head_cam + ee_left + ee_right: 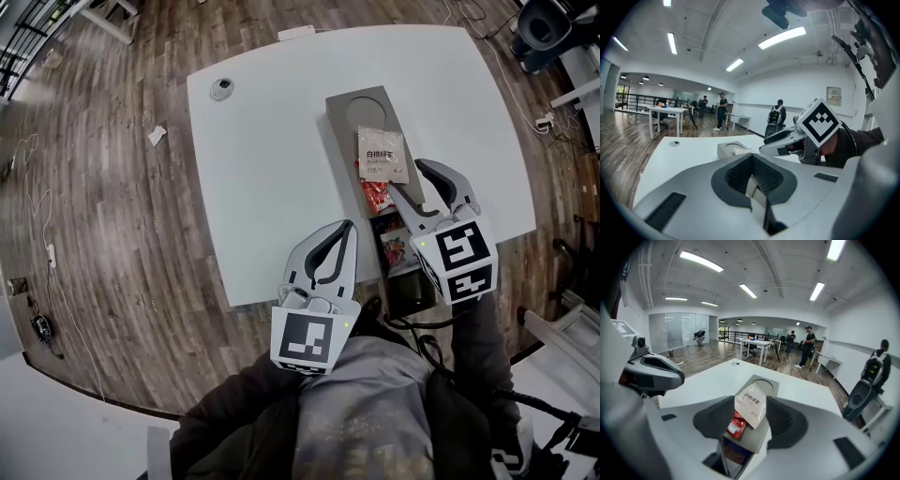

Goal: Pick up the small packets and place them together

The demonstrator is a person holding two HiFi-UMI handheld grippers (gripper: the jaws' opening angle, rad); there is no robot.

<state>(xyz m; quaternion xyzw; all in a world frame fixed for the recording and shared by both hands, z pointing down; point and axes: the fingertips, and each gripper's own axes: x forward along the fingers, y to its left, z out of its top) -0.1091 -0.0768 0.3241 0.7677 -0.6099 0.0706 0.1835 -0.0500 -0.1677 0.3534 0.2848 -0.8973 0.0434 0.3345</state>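
Two packets overlap on grey tray (339, 112): white packet (382, 155) atop red packet (374, 195), more packets (395, 249) nearer person. Right gripper (407, 174) spread wide, just beside white packet, grasping nothing. Left gripper (348, 228) clenched, empty, above tabletop (253, 159) edge. Risk: closing jaws catch both overlapped packets or nip tray rim, dragging tray; thin flat packet likely slips if only corner pinched
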